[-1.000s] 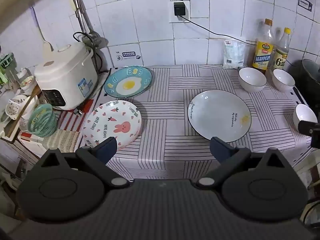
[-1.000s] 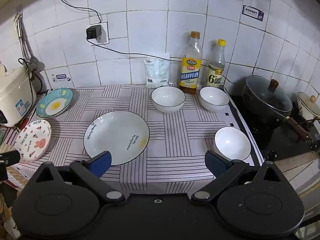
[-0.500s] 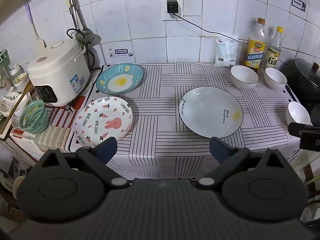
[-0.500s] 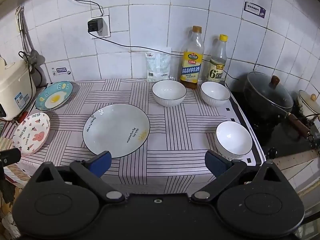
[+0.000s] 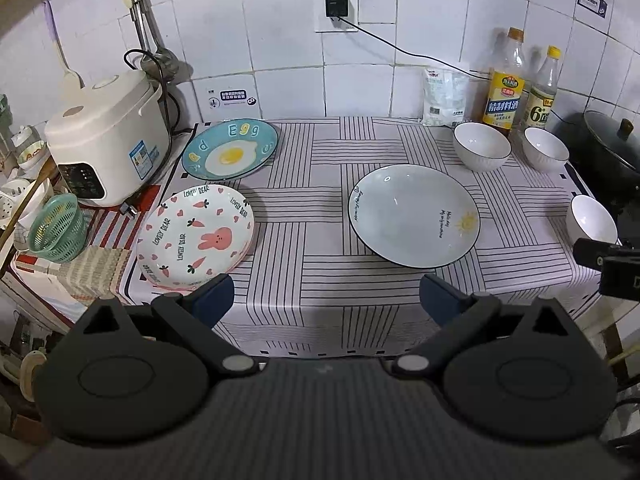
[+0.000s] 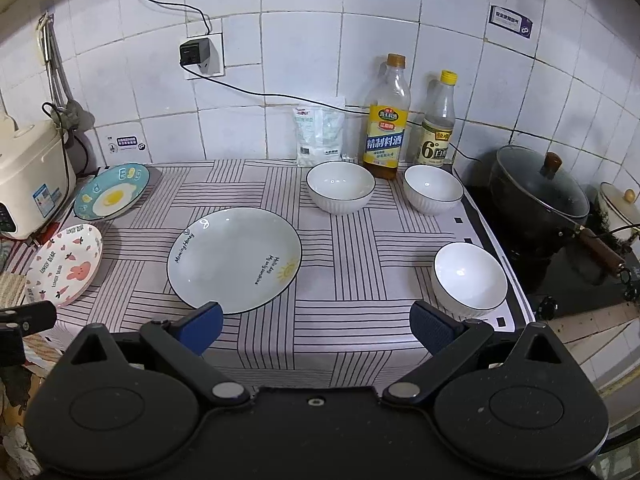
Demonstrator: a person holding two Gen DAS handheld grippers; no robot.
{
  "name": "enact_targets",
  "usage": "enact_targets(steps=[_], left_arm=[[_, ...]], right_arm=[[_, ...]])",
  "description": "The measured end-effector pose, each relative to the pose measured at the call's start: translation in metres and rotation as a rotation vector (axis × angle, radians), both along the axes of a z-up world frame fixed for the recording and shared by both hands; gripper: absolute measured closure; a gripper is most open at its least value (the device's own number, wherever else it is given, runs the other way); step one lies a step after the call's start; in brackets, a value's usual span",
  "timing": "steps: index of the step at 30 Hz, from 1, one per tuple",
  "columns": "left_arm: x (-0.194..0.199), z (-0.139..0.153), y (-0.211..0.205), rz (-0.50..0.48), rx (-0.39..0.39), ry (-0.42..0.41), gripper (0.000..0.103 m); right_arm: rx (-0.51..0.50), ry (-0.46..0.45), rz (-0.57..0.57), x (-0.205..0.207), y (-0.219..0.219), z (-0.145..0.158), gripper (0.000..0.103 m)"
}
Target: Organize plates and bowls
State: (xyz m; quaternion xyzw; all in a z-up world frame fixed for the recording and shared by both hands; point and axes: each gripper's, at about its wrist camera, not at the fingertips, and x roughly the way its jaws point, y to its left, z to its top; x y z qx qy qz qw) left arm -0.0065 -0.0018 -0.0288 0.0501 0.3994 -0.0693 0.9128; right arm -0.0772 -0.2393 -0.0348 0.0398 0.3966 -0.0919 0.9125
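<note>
Plates and bowls, six pieces, all on the striped tablecloth [image 5: 320,208].

Egg plate [image 5: 230,155]: blue, lettered "Egg", fried-egg motif; back left, just beside the rice cooker [image 5: 106,138].

Rabbit plate [image 5: 195,236]: white, pink rabbit, carrots, hearts, "LOVELY DEAR" repeated; front left, its near rim just behind the left fingertip of the left gripper [image 5: 326,298].

Large pale plate [image 6: 234,260]: dark rim, sun motif, "Morning Honey" and "Hello day My only sunshine"; centre, its near edge just beyond the left fingertip of the right gripper [image 6: 316,326].

Three white bowls, dark rims: back bowl [image 6: 341,187] and second back bowl [image 6: 433,189] before the bottles; front bowl [image 6: 470,278] just beyond the right gripper's right fingertip.

Yellow-label bottle [image 6: 387,120], Chinese characters; second bottle [image 6: 436,120], marked "6°".

Both grippers: fingers wide apart, holding nothing, near the table's front edge.
</note>
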Motion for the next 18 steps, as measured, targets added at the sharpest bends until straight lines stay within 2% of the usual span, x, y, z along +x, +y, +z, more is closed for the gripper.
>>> enact_targets(steps=[5,13,18], left_arm=[[0.001,0.0,0.003,0.004,-0.006,0.008,0.003],[0.0,0.002,0.004,0.004,-0.001,0.002,0.003],[-0.002,0.003,0.001,0.001,0.029,-0.009,0.003]], right_arm=[[-0.011,-0.012,0.005,-0.001,0.002,0.0,0.002],[-0.084,-0.024,0.01,-0.001,0.01,0.0,0.002],[-0.096,-0.038,0.018,-0.002,0.013,0.001,0.002]])
